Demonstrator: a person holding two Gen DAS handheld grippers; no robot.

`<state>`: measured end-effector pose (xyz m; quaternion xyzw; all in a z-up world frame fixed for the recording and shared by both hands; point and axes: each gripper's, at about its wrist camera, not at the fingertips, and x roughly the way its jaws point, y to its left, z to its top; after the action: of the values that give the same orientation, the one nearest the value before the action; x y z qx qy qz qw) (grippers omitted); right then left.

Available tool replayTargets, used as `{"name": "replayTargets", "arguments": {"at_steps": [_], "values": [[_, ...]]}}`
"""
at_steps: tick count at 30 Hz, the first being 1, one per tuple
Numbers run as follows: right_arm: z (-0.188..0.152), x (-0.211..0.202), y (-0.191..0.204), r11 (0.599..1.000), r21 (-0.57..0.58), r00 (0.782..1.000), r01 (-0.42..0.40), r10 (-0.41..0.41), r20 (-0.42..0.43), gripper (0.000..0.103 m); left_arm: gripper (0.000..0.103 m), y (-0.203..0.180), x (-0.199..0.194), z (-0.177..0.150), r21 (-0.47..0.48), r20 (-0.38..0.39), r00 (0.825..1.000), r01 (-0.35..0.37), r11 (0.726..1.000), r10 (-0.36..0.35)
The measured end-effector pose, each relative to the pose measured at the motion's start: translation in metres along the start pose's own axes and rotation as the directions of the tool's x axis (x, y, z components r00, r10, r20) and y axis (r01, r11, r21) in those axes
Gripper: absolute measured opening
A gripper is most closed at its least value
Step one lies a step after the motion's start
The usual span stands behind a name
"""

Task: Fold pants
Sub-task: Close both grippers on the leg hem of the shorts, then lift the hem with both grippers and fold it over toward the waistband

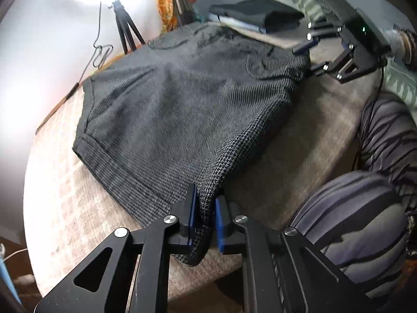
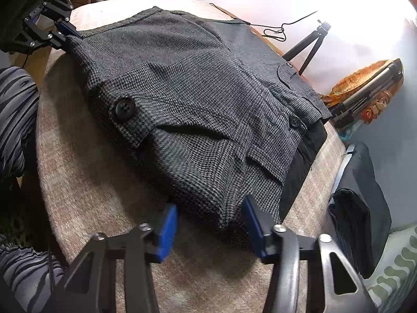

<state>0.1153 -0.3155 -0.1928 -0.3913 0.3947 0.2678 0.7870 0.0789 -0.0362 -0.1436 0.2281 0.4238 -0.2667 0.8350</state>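
- Grey checked pants [image 1: 182, 109] lie folded on the desk [image 1: 299, 130], stretched between the 2 tongs.
- Left tongs [image 1: 206, 219] are clamped on 1 corner.
- Right tongs [image 2: 208, 224] stand apart, straddling the opposite edge.

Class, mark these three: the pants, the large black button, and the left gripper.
pants [image 2: 187, 83], right wrist view, middle of the checked fabric.
large black button [image 2: 124, 108], right wrist view, its centre.
left gripper [image 1: 205, 224], left wrist view, between fingertips.

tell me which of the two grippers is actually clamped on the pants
The left gripper: its blue pads pinch a corner of the pants. The right gripper stands open, pads apart at the fabric's edge.
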Motion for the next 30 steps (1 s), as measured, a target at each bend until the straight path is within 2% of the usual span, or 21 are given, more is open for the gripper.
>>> {"name": "replayTargets", "arguments": {"at_steps": [3, 4, 5, 14, 21, 30], "values": [[0.005, -0.004, -0.004, 1.0, 0.015, 1.0, -0.009, 0.009, 0.012, 0.031, 0.009, 0.006, -0.006, 0.007, -0.012, 0.028, 1.0, -0.003, 1.0, 0.003], [0.008, -0.006, -0.006, 1.0, 0.022, 1.0, -0.016, 0.015, 0.017, 0.022, 0.009, 0.009, -0.008, 0.01, -0.018, 0.039, 0.999, -0.005, 1.0, 0.006], [0.01, -0.008, -0.008, 0.999, 0.027, 0.999, -0.027, 0.027, 0.024, 0.021, 0.008, 0.012, -0.009, 0.012, -0.022, 0.044, 0.999, -0.006, 1.0, 0.007], [0.037, -0.027, -0.03, 1.0, 0.03, 0.998, 0.007, -0.008, 0.057, 0.018, 0.008, 0.046, -0.025, 0.047, -0.04, 0.117, 0.992, -0.04, 0.998, 0.044], [0.074, -0.039, -0.068, 0.996, 0.062, 0.992, 0.057, -0.063, 0.108, 0.016, 0.008, 0.088, -0.028, 0.079, -0.077, 0.168, 0.983, -0.059, 0.995, 0.071], [0.119, -0.024, -0.106, 0.993, 0.065, 0.988, 0.103, -0.11, 0.109, 0.014, 0.008, 0.137, -0.001, 0.119, -0.099, 0.172, 0.98, -0.079, 0.992, 0.095]]}}
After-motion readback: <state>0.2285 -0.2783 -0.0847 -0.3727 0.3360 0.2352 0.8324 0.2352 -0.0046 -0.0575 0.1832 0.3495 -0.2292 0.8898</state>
